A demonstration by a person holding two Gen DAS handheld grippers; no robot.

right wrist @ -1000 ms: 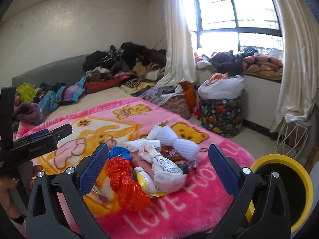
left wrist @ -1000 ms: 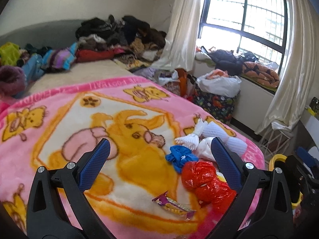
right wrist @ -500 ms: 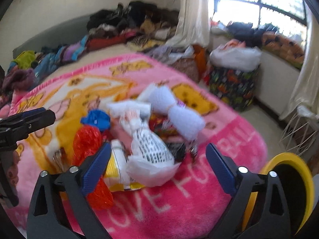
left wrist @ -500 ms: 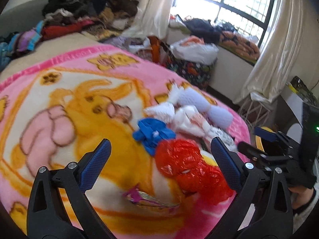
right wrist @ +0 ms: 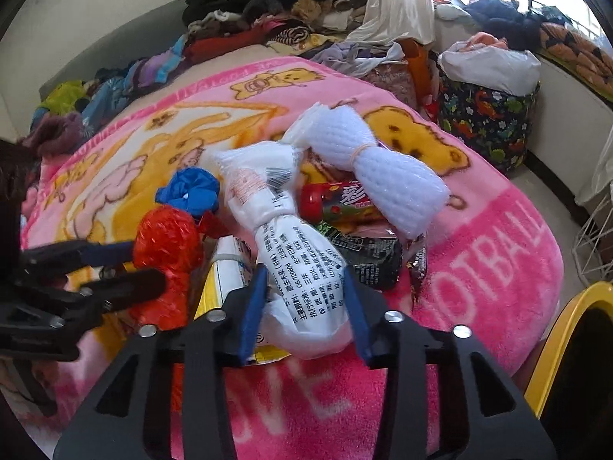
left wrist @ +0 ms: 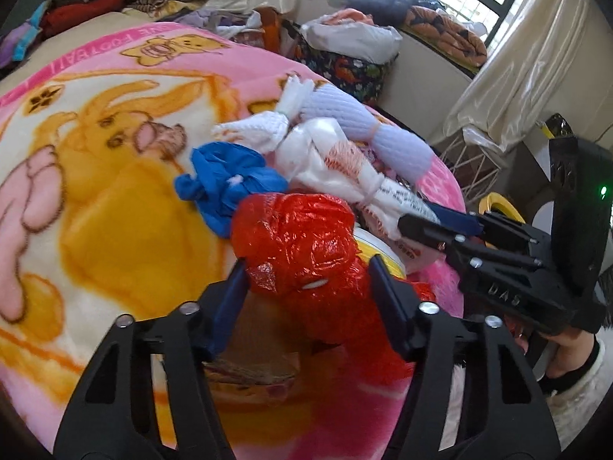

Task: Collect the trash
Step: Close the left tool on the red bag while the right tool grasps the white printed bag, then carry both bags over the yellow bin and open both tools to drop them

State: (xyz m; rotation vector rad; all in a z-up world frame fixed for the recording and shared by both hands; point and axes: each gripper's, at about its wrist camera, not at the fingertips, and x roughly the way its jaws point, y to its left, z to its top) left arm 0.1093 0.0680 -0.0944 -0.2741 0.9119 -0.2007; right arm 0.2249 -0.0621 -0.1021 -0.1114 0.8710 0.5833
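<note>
A heap of trash lies on a pink cartoon blanket (left wrist: 115, 199). My left gripper (left wrist: 306, 283) is shut on a crumpled red plastic bag (left wrist: 302, 241), also seen in the right wrist view (right wrist: 168, 245). My right gripper (right wrist: 302, 299) is shut on a knotted white printed plastic bag (right wrist: 295, 264), which shows in the left wrist view (left wrist: 345, 168). Around them lie a blue plastic scrap (left wrist: 226, 180), a white foam net sleeve (right wrist: 375, 168), a red and green candy tube (right wrist: 337, 201), dark snack wrappers (right wrist: 364, 257) and a yellow-white packet (right wrist: 226, 272).
A yellow-rimmed bin (right wrist: 555, 337) stands at the right edge of the bed, close to my right gripper. Piled clothes (right wrist: 268, 4) cover the far end of the bed. A patterned basket with a white bag (right wrist: 486, 107) stands by the window, next to a white wire stand (left wrist: 471, 165).
Both grippers moved forward and down into the heap. Each went from wide open to closed, the left on the red bag and the right on the white printed bag.
</note>
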